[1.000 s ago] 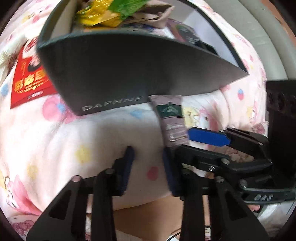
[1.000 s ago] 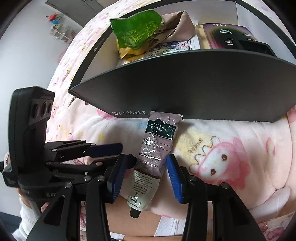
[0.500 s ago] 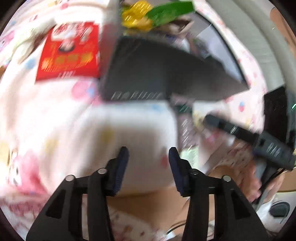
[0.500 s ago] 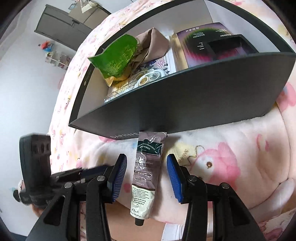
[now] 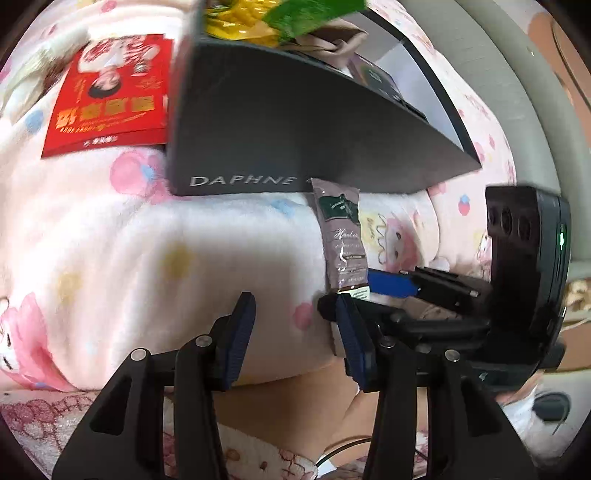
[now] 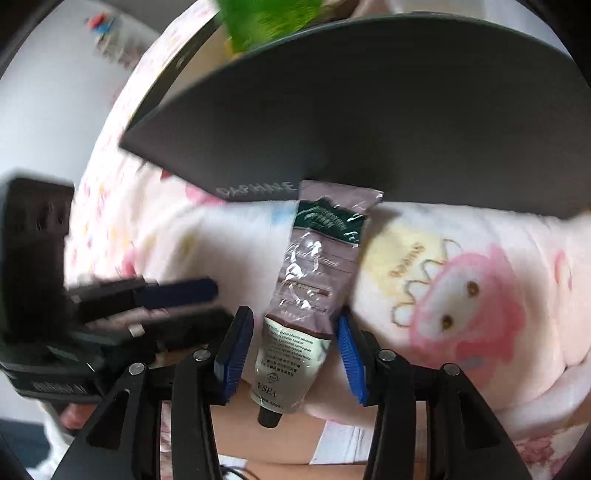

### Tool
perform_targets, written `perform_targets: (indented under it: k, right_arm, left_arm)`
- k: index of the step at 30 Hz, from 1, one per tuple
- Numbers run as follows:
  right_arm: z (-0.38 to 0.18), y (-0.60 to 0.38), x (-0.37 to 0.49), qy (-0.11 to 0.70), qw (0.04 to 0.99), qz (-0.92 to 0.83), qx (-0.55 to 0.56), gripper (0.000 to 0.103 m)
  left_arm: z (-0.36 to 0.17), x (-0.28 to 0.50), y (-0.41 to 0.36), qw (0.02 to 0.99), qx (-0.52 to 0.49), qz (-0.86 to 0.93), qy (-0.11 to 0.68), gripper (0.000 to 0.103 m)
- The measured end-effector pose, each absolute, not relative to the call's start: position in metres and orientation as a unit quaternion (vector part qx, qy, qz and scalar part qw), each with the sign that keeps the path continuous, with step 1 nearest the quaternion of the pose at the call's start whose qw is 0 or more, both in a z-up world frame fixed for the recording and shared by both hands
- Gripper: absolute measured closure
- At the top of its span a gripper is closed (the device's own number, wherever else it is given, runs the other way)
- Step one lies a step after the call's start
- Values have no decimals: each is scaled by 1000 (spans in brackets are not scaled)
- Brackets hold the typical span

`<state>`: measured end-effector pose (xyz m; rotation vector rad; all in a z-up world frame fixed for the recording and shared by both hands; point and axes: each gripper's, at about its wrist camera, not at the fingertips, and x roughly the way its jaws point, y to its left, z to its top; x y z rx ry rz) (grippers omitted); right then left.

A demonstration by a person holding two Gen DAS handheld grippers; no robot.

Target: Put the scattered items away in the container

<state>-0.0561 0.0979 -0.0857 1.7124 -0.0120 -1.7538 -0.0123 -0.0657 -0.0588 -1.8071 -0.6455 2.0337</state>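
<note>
nearest the right wrist camera, the right gripper (image 6: 295,345) points steeply down with the hand cream tube (image 6: 314,280) between its blue pads. its jaws are opening; the left pad stands clear of the tube, while the right pad sits at the tube's edge and actual contact there cannot be told. the tube lies on the pink cartoon blanket (image 6: 461,295), black cap toward the camera, its crimped flat end resting against the outer wall of the dark box marked daphne (image 6: 369,118). to the left in this view, blurred, is the left gripper, its blue finger (image 6: 177,293) pointing toward the tube but apart from it.

in the left wrist view the left gripper (image 5: 295,334) has its jaws apart and closing, with only blanket (image 5: 147,258) between them. the tube (image 5: 341,240) lies just right of its right pad, and the right gripper's blue finger (image 5: 391,284) reaches in from the right at the tube's lower part.

farther off, the box (image 5: 295,122) stands on the blanket — the tube is outside it, at the foot of its near wall. over the rim show a green packet (image 5: 310,16), a yellow wrapper (image 5: 236,22), a crumpled beige piece (image 5: 332,37) and a dark carton (image 5: 376,79). left of the box, a red printed packet (image 5: 110,96) lies flat on the blanket, touching or slightly tucked under the box's left corner.
</note>
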Motion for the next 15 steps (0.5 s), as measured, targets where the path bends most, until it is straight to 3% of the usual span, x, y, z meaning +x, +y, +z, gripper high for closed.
perform_targets:
  k: [3,4,9,15]
  right_arm:
    - [-76,100,-56,-18,357,-688,631,82]
    - [-72,103,-57,-31,367,-691,622,84]
    - [-67,107,-58,-37,381,-692,612,86]
    - [-55,89,-35,25,432,-691,579,87]
  left_arm:
    - [-63,-13,-58,174,-629,719,-240,58]
    - [-62,-12,-58,179,-626,720,-242,58]
    - [-56,-14,-58,181,-616,722,-257,58]
    - [-53,-18,-76,168,-585,729,-313,57]
